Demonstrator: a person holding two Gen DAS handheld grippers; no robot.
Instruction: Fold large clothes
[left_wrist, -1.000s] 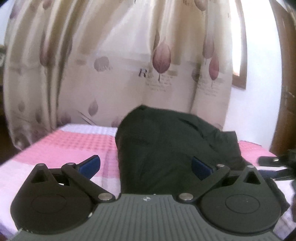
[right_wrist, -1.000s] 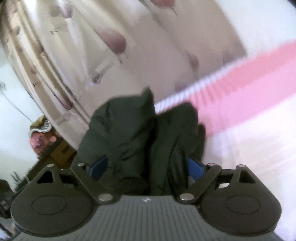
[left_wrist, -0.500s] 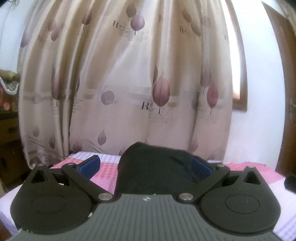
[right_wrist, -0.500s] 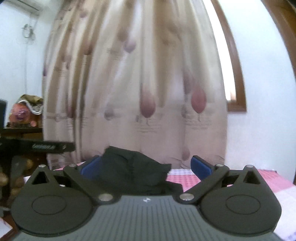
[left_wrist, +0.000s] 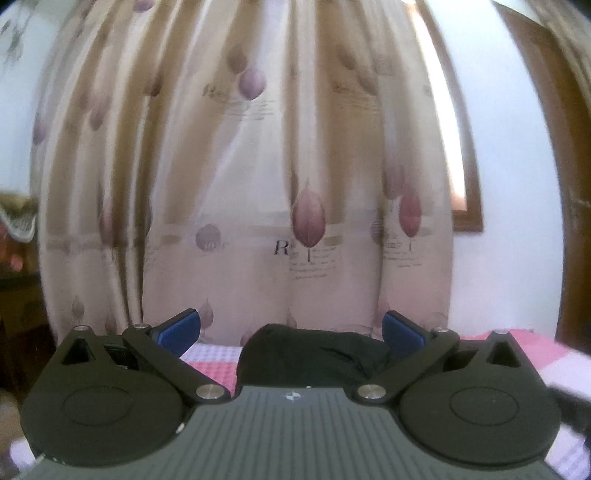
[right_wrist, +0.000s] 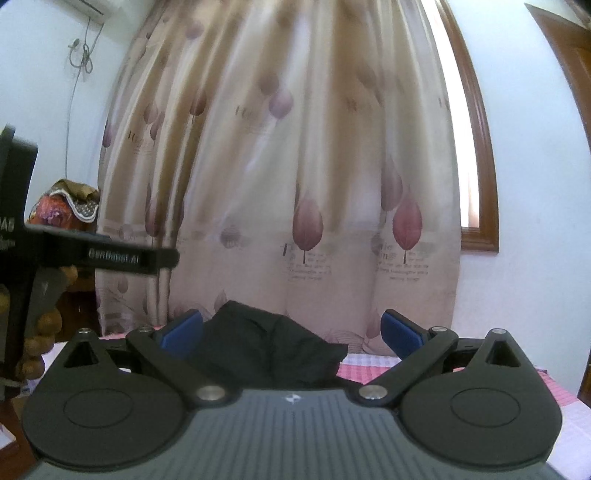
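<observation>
The right hand-held gripper (right_wrist: 291, 332) points level with its blue pads (right_wrist: 183, 332) spread wide and nothing pressed between them; its jaws have just been opening and now stand released. The dark green garment (right_wrist: 266, 350) lies in a folded heap on the bed just beyond the fingers, its left part showing behind the left pad, without being gripped. The left hand-held gripper (left_wrist: 291, 330) is likewise released, pads (left_wrist: 400, 332) wide apart, pointing level, with the same garment (left_wrist: 314, 354) low between them and farther off, resting on the pink and white checked bedspread (left_wrist: 210, 363).

In the right wrist view the left hand-held gripper's black body (right_wrist: 92, 254) reaches in from the left edge, bearing white lettering too small to read surely, and a person's fingers (right_wrist: 40, 332) wrap its handle. Behind the bed hangs a cream curtain (right_wrist: 295, 166) printed with mauve leaves, and a wooden window frame (right_wrist: 480, 147) shows at its right edge. A white wall (right_wrist: 535, 221) lies to the right. At the far left sits a red patterned bundle (right_wrist: 55, 210) under a lace-edged cloth, and a cord (right_wrist: 79, 55) hangs on the wall above it.
</observation>
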